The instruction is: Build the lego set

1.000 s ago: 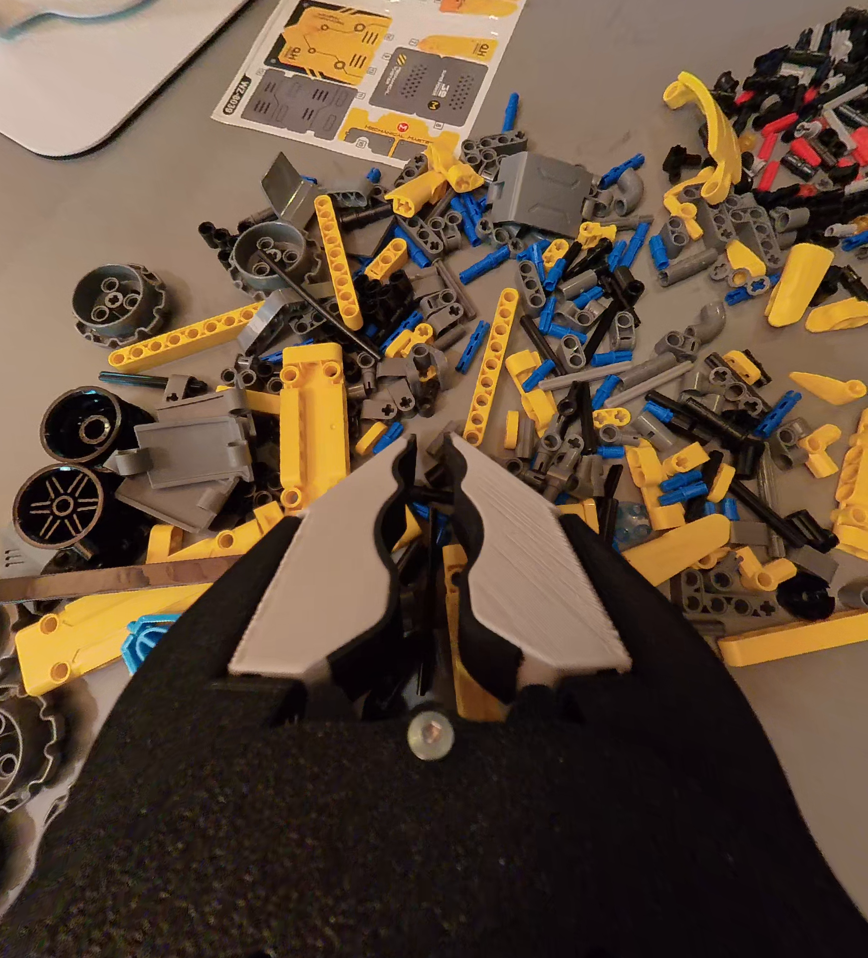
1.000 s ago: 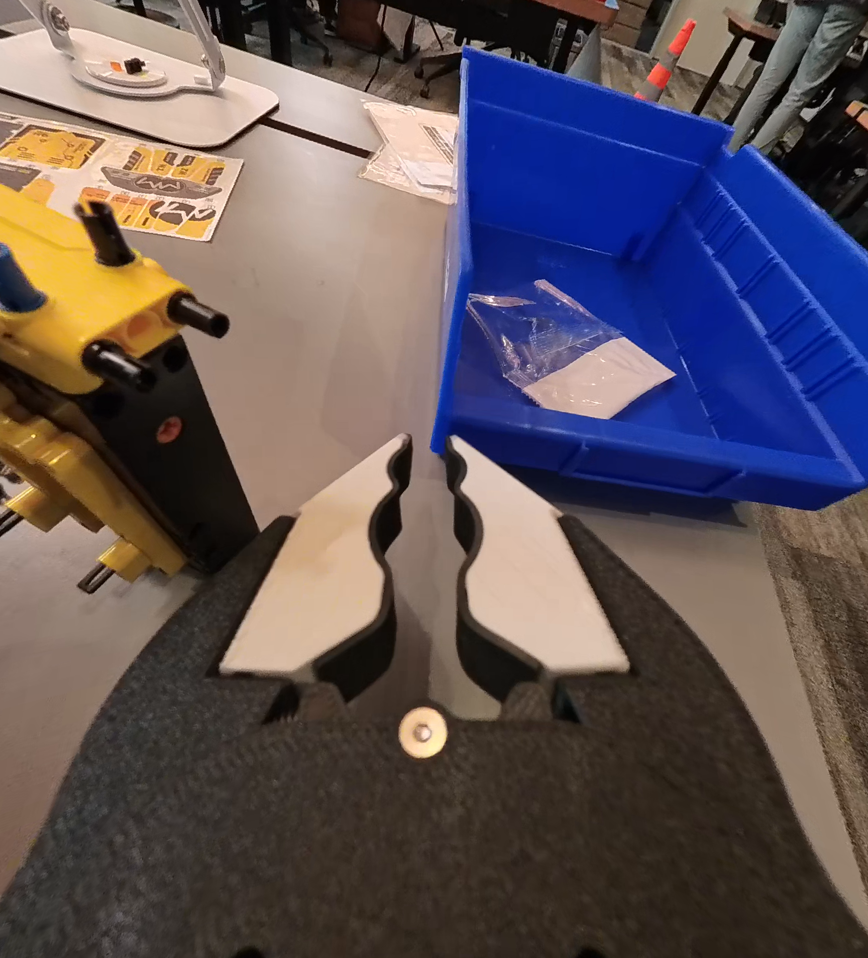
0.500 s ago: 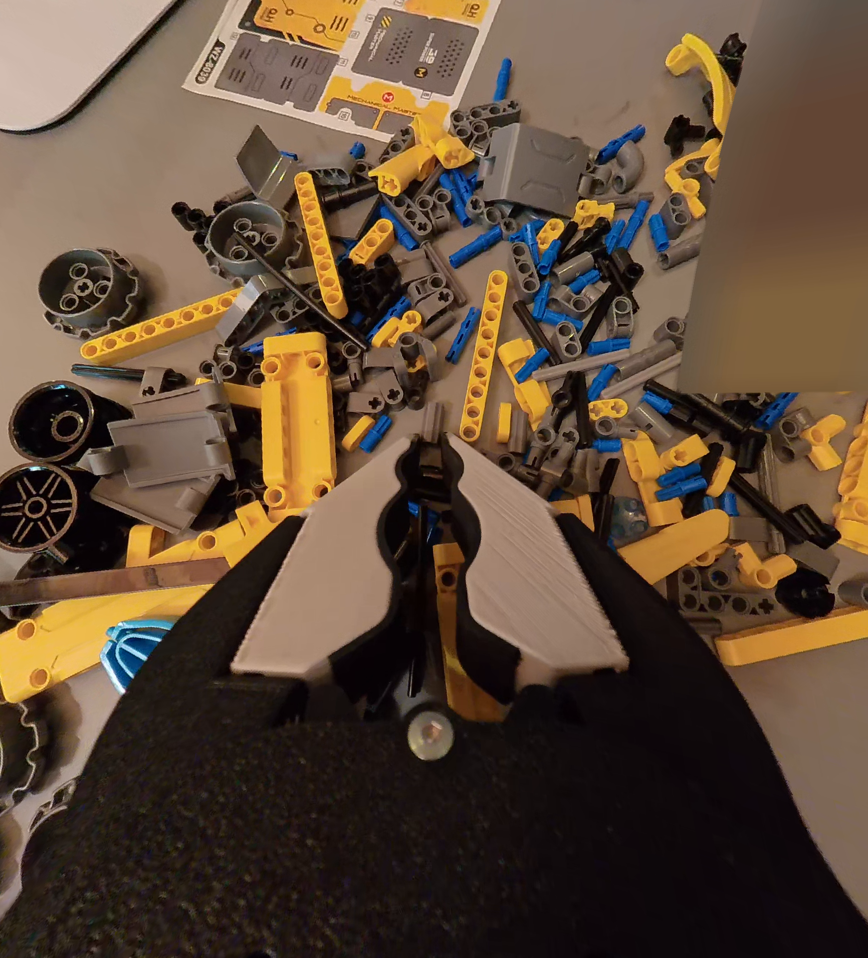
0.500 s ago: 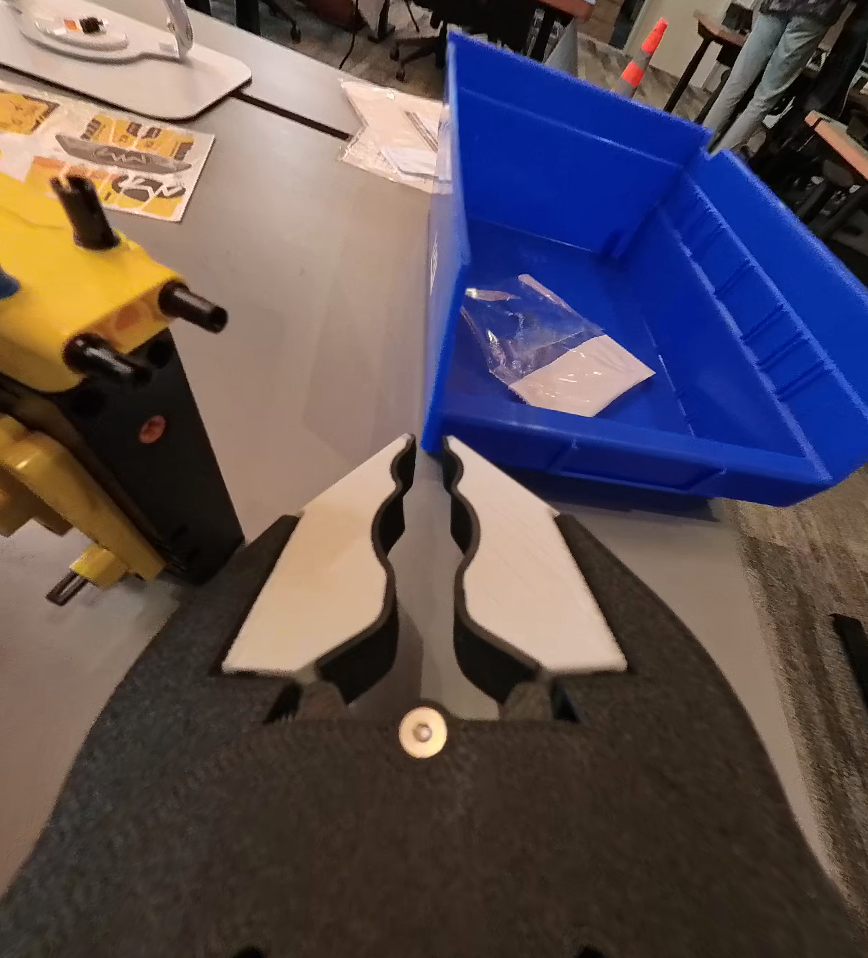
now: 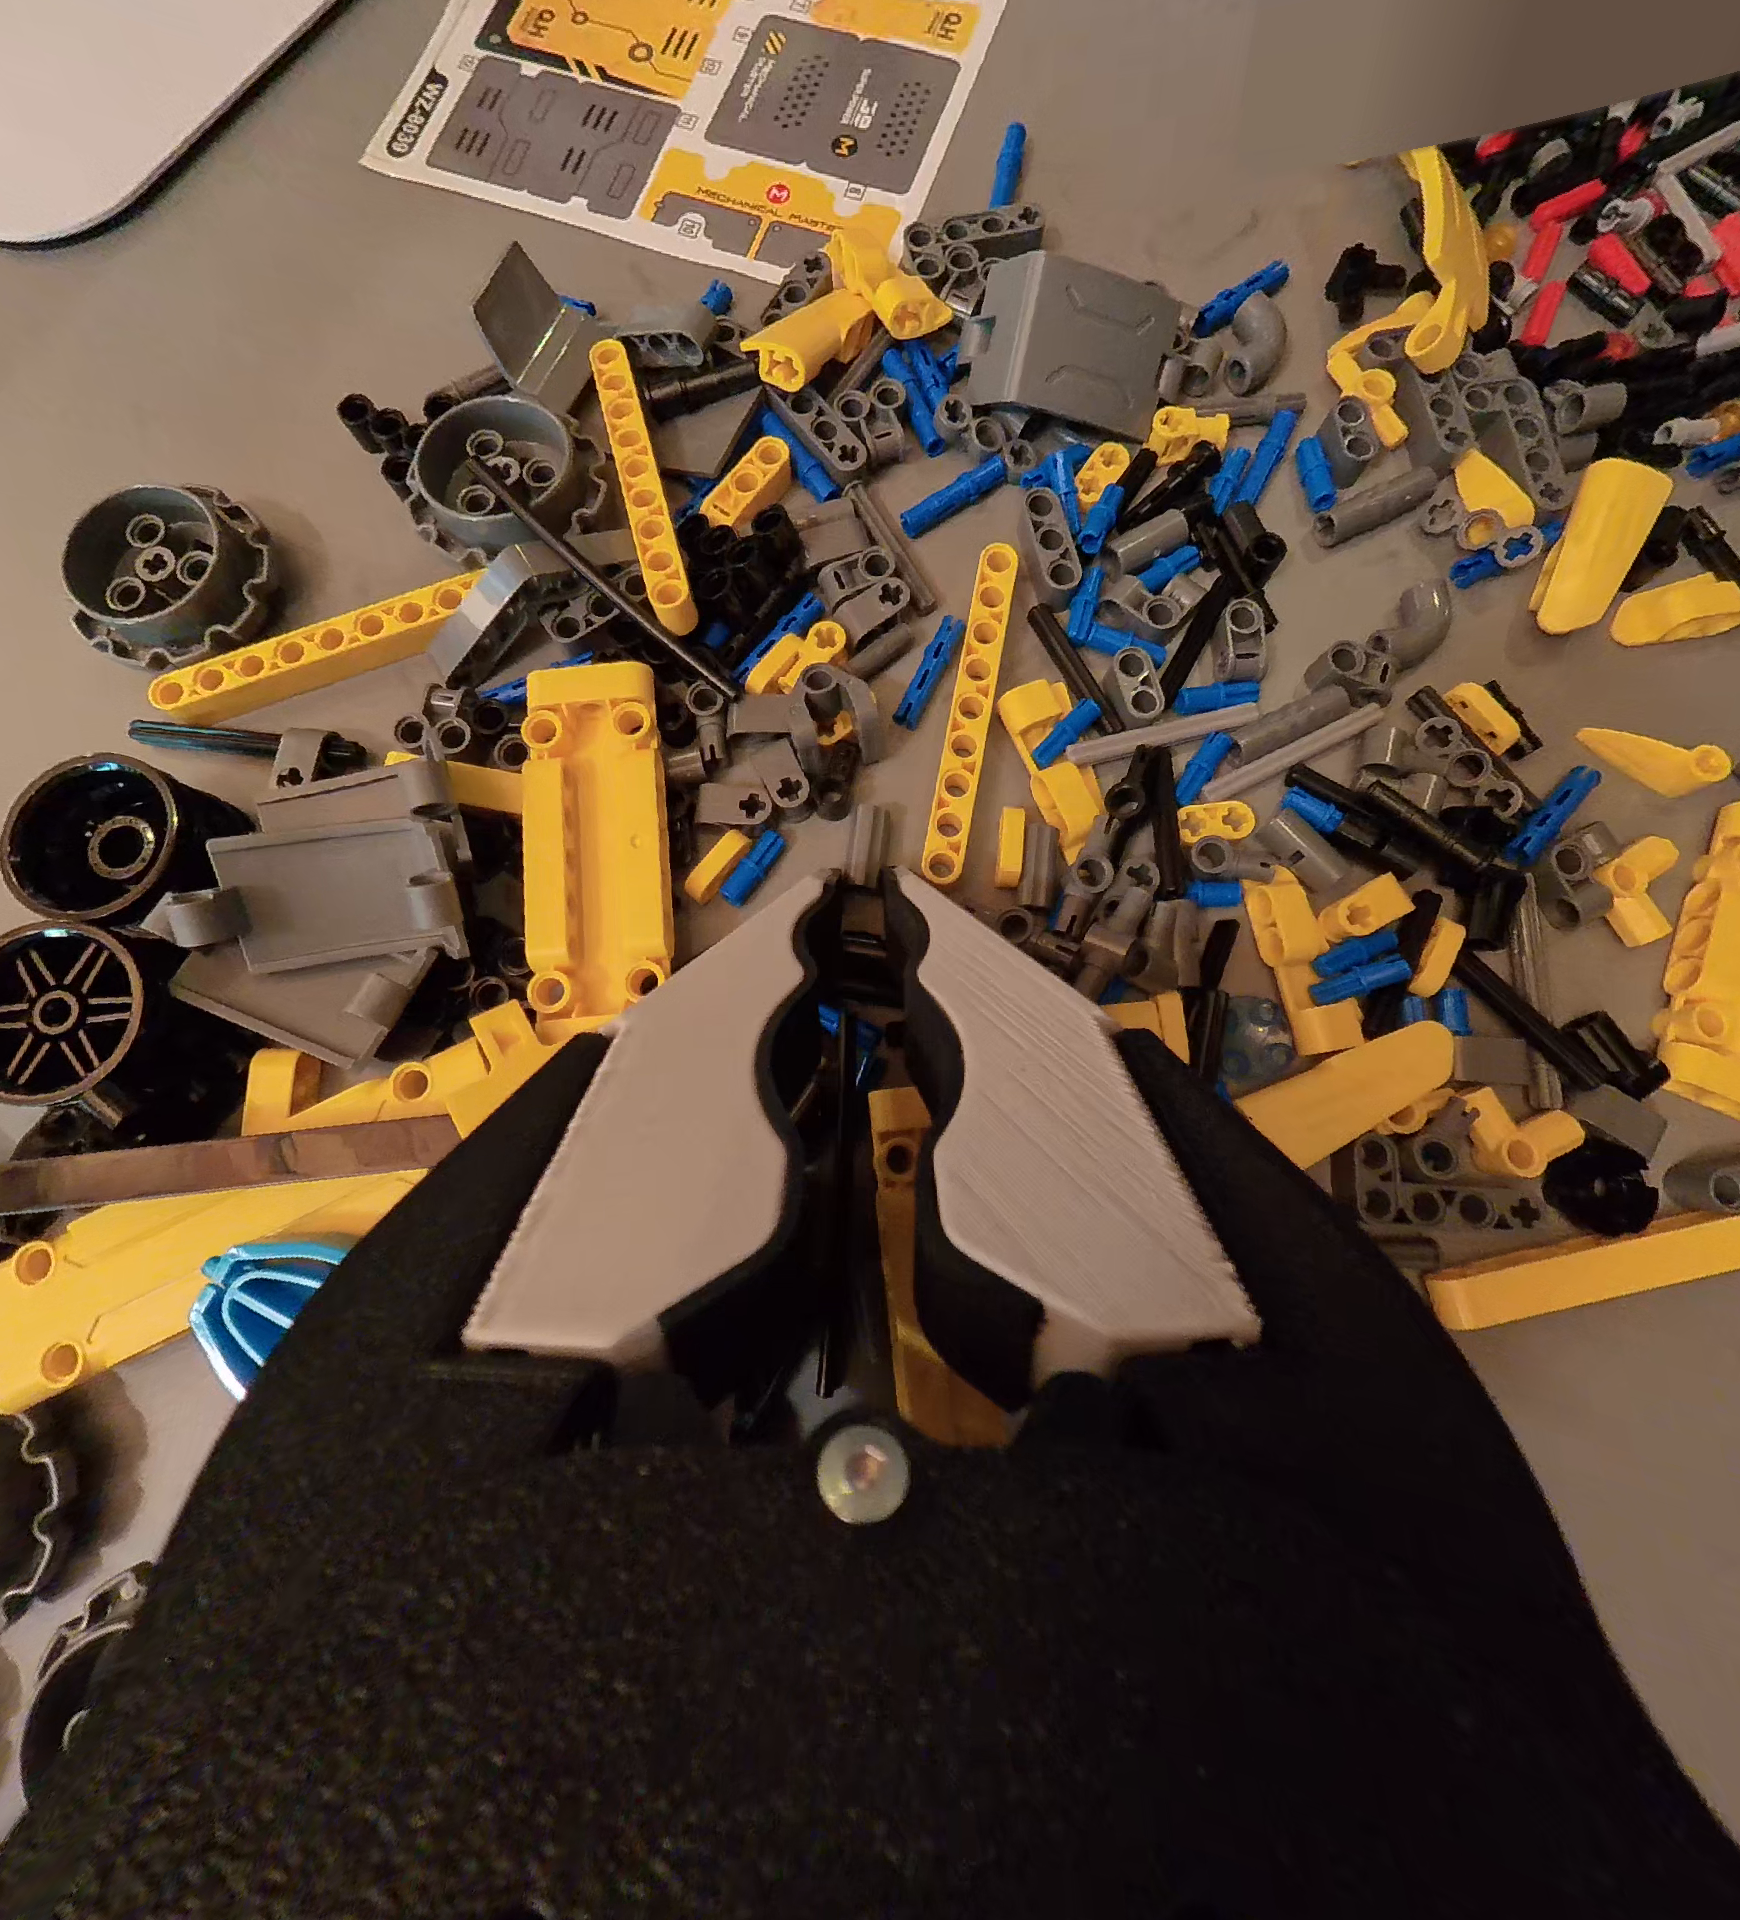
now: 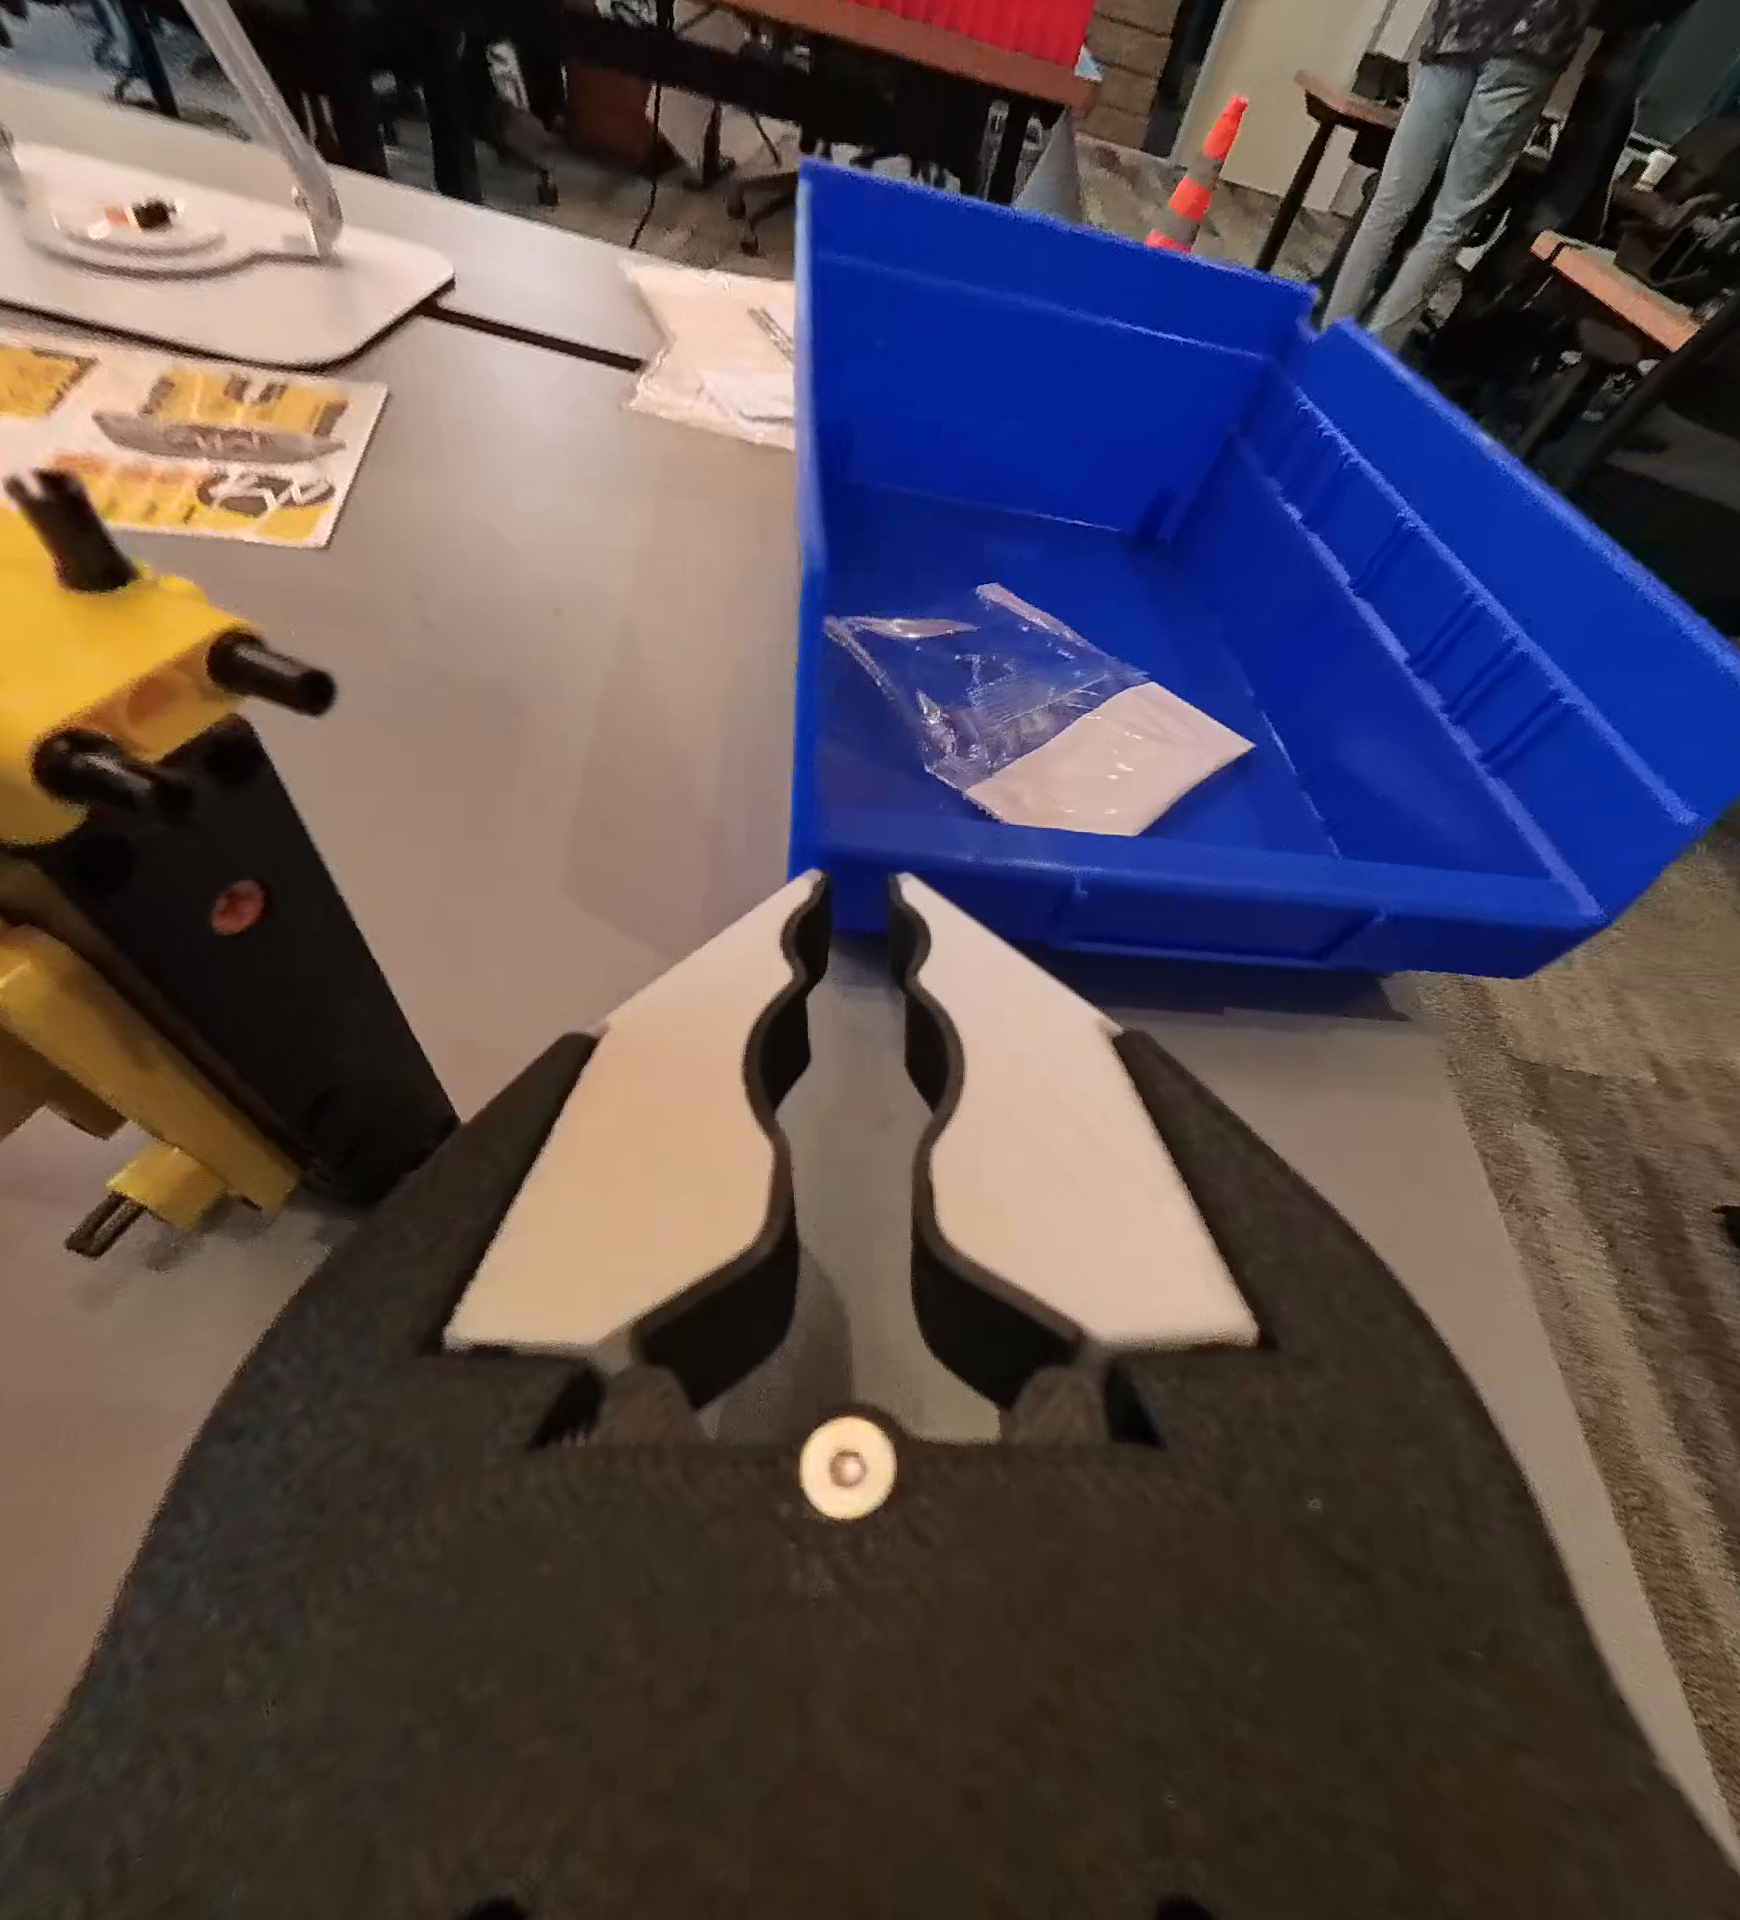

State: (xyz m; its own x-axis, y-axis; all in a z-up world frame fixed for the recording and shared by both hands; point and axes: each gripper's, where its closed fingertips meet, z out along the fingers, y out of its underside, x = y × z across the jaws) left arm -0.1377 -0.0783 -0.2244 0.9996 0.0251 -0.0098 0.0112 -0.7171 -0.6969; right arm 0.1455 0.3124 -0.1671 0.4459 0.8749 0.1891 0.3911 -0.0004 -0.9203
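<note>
My left gripper (image 5: 861,883) is shut on a small black and grey pin (image 5: 868,840); the pin's grey end sticks out past the fingertips. It hovers just above a wide pile of loose yellow, blue, grey and black building parts (image 5: 1105,623), next to a long yellow beam (image 5: 970,717) and a yellow panel (image 5: 591,831). My right gripper (image 6: 858,894) holds nothing, and its jaws stand a narrow gap apart. It is low over the grey table (image 6: 554,644), tips just before the near corner of a blue bin (image 6: 1053,395). A yellow and black assembled model (image 6: 66,727) stands to its left.
Black wheels (image 5: 45,1013) and a grey hub (image 5: 165,571) lie left of the pile. A sticker sheet (image 5: 700,104) lies behind it. The bin holds a clear plastic bag (image 6: 1032,727). A white stand base (image 6: 222,281) is at the back left. The table edge and carpet (image 6: 1624,1039) are at right. Some 50 cm of space lies between my two pairs of fingers.
My left gripper's jaws have closed on the pin and drawn back slightly over the pile. My right gripper has shifted toward the bin's near corner, its gap unchanged.
</note>
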